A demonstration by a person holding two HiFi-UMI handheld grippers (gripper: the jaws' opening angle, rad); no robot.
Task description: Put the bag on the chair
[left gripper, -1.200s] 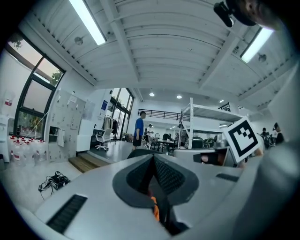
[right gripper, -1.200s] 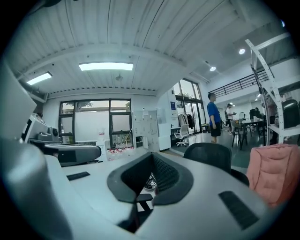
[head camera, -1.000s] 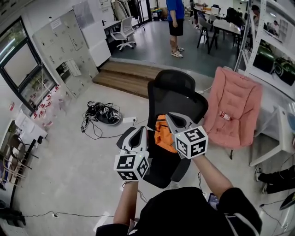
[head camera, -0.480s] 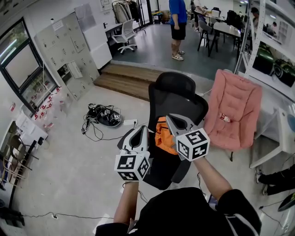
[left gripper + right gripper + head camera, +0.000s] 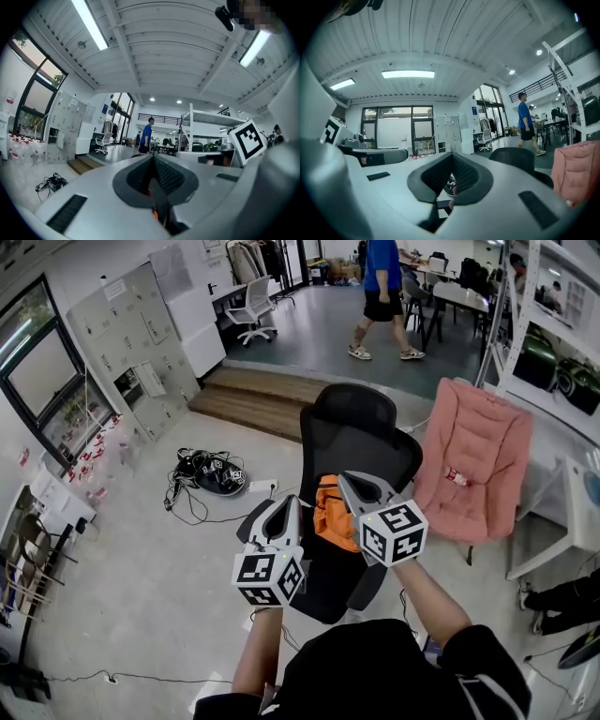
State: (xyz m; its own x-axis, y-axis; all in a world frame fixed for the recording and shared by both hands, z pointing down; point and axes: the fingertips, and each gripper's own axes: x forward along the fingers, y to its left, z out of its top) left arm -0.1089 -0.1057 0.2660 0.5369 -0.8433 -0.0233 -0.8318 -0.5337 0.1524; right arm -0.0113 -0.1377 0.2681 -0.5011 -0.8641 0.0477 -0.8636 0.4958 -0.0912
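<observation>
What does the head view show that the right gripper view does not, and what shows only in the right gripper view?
Only the head view shows the orange bag in front of the black chair backrest, and the wooden steps. Only the right gripper view shows the ceiling lights. Both show the black chair, the pink seat and a person in a blue shirt walking.

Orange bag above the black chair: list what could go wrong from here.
1. The left gripper is shut with only a sliver of the orange bag between its jaws, and the right gripper is shut at the bag's top. So thin a pinch may slip.
2. Both grippers cover much of the black chair seat in the head view, so the bag might land near an edge and slide off.
</observation>
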